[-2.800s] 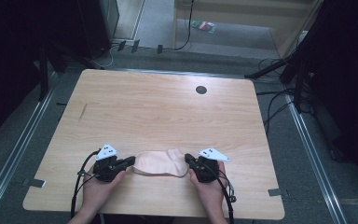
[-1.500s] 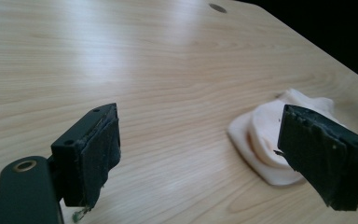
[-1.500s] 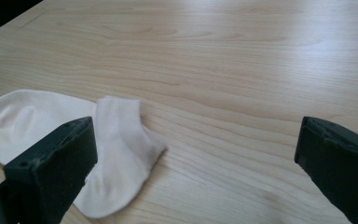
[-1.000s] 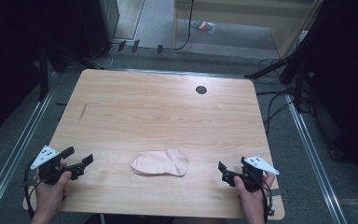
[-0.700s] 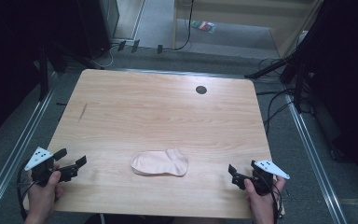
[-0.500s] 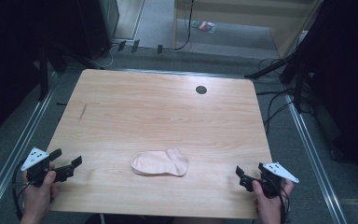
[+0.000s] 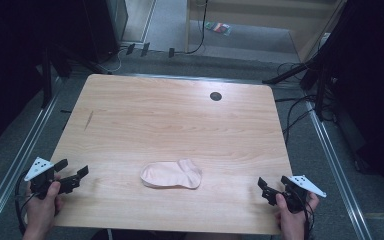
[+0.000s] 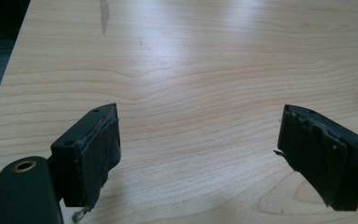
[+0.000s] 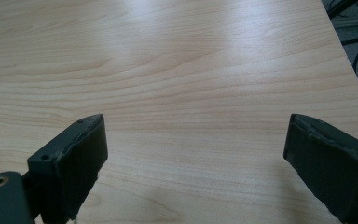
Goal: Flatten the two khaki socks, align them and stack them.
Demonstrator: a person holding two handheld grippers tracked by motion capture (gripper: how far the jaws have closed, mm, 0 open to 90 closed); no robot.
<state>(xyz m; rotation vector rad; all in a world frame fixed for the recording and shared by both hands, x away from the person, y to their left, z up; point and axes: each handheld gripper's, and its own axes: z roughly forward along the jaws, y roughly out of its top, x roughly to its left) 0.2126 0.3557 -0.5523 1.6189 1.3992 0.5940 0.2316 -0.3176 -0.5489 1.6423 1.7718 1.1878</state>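
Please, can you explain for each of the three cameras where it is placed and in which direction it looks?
High view: above the person's side, looking forward and down on the table; shows both hands, left gripper, right gripper, sock.
Left gripper view: rides the left gripper, looking along its open jaws across the wood.
Right gripper view: rides the right gripper, looking along its open jaws toward the far edge.
Shared: the dark streak appears in high and left gripper views.
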